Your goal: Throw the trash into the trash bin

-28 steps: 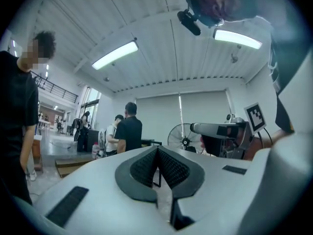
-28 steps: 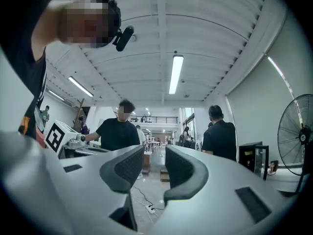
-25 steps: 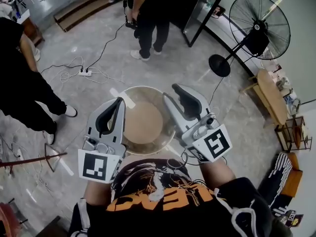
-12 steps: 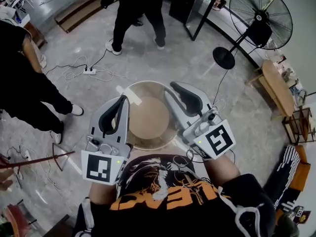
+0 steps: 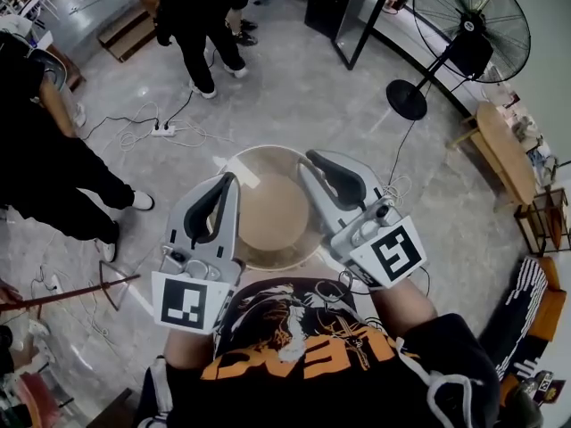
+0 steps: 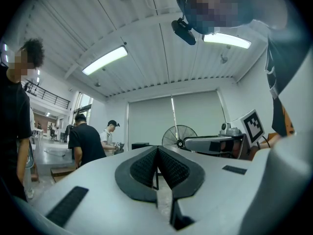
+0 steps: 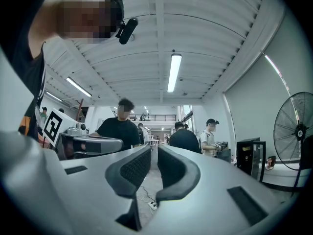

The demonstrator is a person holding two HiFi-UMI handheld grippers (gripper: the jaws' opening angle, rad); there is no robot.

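A round trash bin (image 5: 268, 148) with clear walls and a brown bottom stands on the floor right below me. I hold my left gripper (image 5: 228, 181) over its left rim and my right gripper (image 5: 312, 157) over its right rim, both pointing level, away from me. In the left gripper view the left gripper (image 6: 157, 148) is shut, pads touching, with nothing in it. In the right gripper view the right gripper (image 7: 154, 148) has just been closing; a narrow gap still shows between its pads, with nothing in it. No trash shows in any view.
A person in black (image 5: 45, 159) stands at the left and another (image 5: 192, 16) at the back. A power strip with cables (image 5: 162, 132) lies on the floor. A standing fan (image 5: 464, 25), a black cabinet (image 5: 343, 7) and a wooden chair (image 5: 504, 159) are at the right.
The person in black at the back has walked to the left. Both grippers stay over the bin, the left one a little nearer to it.
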